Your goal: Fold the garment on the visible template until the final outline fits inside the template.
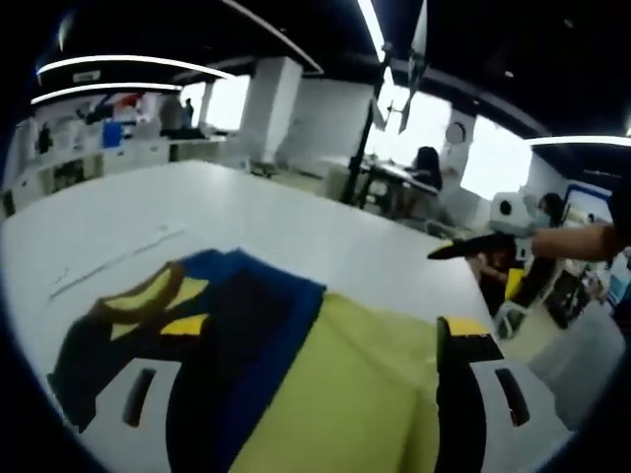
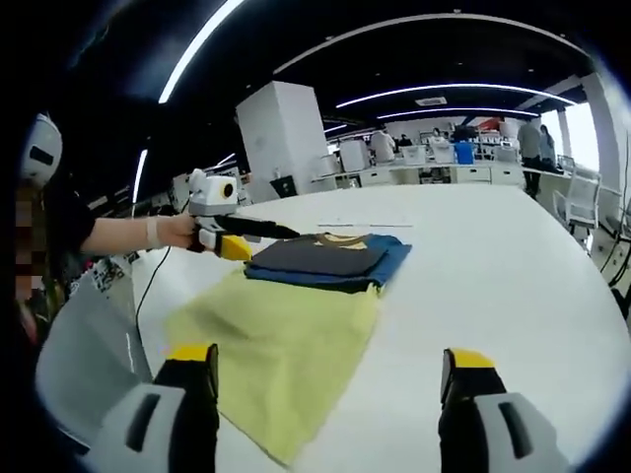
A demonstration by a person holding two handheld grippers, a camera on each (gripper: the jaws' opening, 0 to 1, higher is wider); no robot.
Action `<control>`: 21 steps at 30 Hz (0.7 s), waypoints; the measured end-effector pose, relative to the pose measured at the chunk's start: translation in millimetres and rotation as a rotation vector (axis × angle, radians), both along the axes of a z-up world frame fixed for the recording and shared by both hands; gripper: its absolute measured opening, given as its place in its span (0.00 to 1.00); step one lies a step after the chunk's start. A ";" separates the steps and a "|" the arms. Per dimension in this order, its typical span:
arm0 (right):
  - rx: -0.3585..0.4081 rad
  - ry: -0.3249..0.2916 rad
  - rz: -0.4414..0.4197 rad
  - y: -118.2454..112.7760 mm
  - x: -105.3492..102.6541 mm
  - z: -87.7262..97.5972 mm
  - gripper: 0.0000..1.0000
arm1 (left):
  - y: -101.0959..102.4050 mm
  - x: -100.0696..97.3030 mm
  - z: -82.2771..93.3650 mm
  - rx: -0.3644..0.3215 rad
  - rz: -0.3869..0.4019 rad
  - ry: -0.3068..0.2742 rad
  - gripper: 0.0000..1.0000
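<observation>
blue garment lies folded on the yellow template; left tool at its edge, grip unclear; right tool open, empty. square the edges inward.

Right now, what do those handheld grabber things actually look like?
Each gripper has two black jaws with yellow tips on pale grey bodies with dark slots, as on the right gripper. The left gripper carries a white box on top. The person's wrist wears a white band below a black sleeve.

Open office: ceiling light strips, white pillar.
</observation>
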State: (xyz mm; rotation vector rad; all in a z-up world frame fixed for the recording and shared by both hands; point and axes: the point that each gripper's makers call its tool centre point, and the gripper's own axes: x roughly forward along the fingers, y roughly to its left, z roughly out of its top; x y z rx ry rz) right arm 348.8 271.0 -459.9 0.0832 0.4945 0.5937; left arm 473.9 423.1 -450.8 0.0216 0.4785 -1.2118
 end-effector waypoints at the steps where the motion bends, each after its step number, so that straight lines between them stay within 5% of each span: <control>1: -0.010 -0.002 0.004 1.2 0.8 0.1 0.94 | 2.8 -1.0 -0.5 0.005 0.002 0.001 0.90; 12: -0.064 -0.001 0.079 20.4 2.3 -0.2 0.95 | 89.7 -29.0 -10.5 0.033 0.121 0.035 0.88; 21: -0.110 0.006 0.132 29.9 4.4 -1.0 0.94 | 141.1 -56.5 -24.9 0.074 0.182 0.060 0.86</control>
